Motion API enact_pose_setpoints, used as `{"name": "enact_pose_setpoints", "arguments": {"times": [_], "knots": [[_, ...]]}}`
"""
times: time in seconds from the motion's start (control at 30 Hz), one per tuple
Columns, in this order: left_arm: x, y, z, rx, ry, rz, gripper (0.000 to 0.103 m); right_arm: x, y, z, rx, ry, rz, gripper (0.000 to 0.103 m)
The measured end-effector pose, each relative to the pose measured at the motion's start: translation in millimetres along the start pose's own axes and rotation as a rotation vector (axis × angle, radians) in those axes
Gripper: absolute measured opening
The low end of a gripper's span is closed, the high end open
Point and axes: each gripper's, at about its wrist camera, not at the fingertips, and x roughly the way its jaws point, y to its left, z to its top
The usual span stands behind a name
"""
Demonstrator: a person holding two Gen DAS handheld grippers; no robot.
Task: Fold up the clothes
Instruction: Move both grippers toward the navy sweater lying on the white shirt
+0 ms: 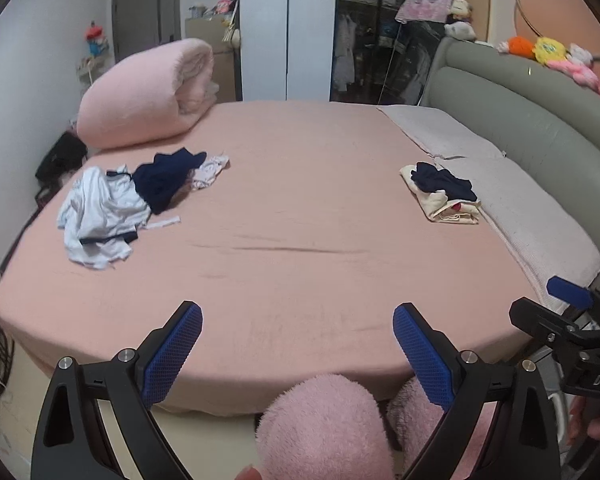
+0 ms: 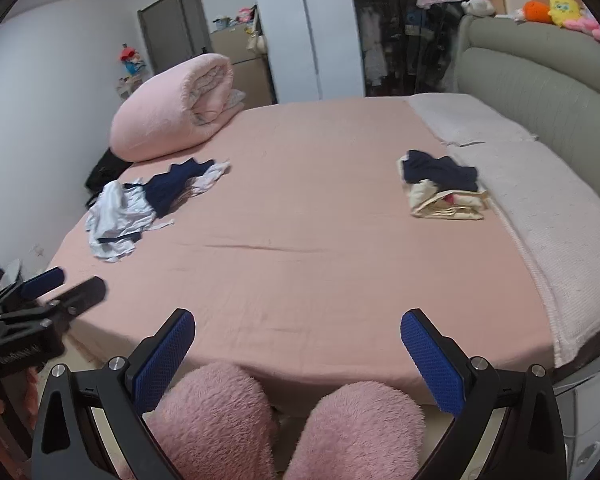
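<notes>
A loose heap of unfolded clothes lies at the left of the pink bed (image 1: 300, 216): a white garment (image 1: 100, 212), a navy one (image 1: 164, 180) and a small pale one (image 1: 210, 168). It also shows in the right wrist view (image 2: 118, 212). A folded stack (image 1: 446, 196) with a navy piece on cream ones sits at the right by the pillows, also in the right wrist view (image 2: 444, 188). My left gripper (image 1: 298, 320) is open and empty over the bed's near edge. My right gripper (image 2: 298, 324) is open and empty too, beside it.
A rolled pink quilt (image 1: 144, 96) lies at the far left corner. Two pale pillows (image 1: 512, 200) line the grey headboard (image 1: 540, 120). Pink fuzzy slippers (image 2: 284, 420) show below the grippers. A wardrobe and plush toys stand behind.
</notes>
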Motion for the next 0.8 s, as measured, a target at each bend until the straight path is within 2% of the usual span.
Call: {"name": "enact_pose_setpoints", "arguments": {"times": [0.17, 0.27, 0.33, 0.43, 0.5, 0.63, 0.8], "knots": [[3.9, 11.2, -0.3, -0.012, -0.020, 0.027, 0.097, -5.5, -11.0, 5.8, -0.030, -0.016, -0.072, 0.103], [13.6, 4.3, 1.8, 0.002, -0.004, 0.061, 0.097, -9.4, 11.6, 0.3, -0.088, -0.041, -0.116, 0.103], [10.5, 0.5, -0.3, 0.005, -0.003, 0.041, 0.097, -13.7, 34.2, -4.9, -0.122, -0.059, -0.116, 0.103], [6.7, 11.4, -8.1, 0.013, 0.003, -0.015, 0.097, -9.8, 69.8, -7.2, -0.163, -0.040, -0.099, 0.103], [10.9, 16.2, -7.7, 0.024, 0.003, -0.024, 0.097, -8.2, 80.7, -5.3, -0.174, -0.028, -0.070, 0.103], [12.3, 30.0, 2.9, -0.002, -0.019, -0.021, 0.097, 7.7, 66.8, 8.3, -0.213, -0.021, -0.047, 0.103], [26.6, 61.4, 24.9, -0.023, -0.006, -0.010, 0.097, 24.4, 64.8, 42.9, -0.242, -0.015, 0.045, 0.103]]}}
